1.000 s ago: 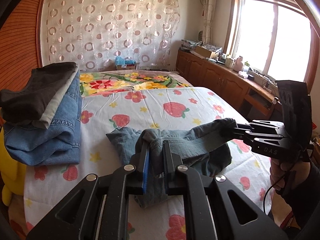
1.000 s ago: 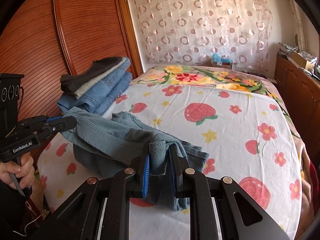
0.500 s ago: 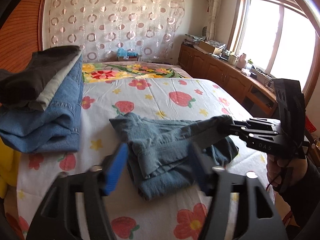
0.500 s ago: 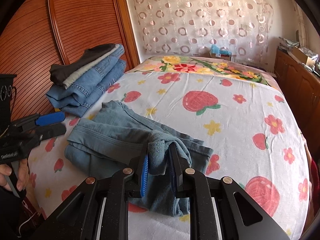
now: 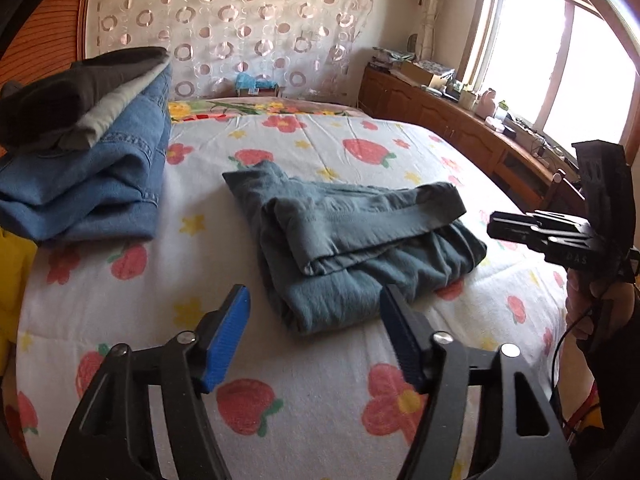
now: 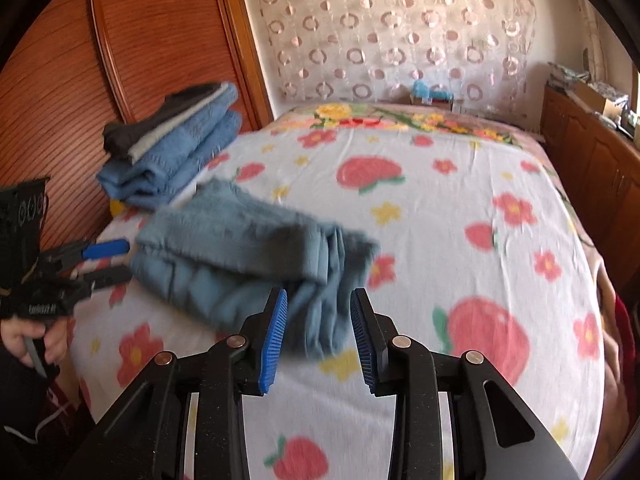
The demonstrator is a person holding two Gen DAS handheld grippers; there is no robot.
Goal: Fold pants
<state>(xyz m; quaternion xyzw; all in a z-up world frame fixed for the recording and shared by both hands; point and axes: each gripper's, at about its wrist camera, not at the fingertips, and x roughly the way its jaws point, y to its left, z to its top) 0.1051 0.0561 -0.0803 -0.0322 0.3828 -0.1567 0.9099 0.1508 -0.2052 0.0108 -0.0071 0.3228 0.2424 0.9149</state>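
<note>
Grey-blue pants (image 5: 352, 240) lie folded on the strawberry-print bed (image 5: 320, 392); left tool (image 5: 316, 336) and right tool (image 6: 318, 336), jaws just parted, have released them so the fold rests undisturbed.

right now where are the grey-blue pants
Folded on the bed, mid-frame in both wrist views, just ahead of both open claws; the pants lie right of the clothes stack by the wooden wall.
</note>
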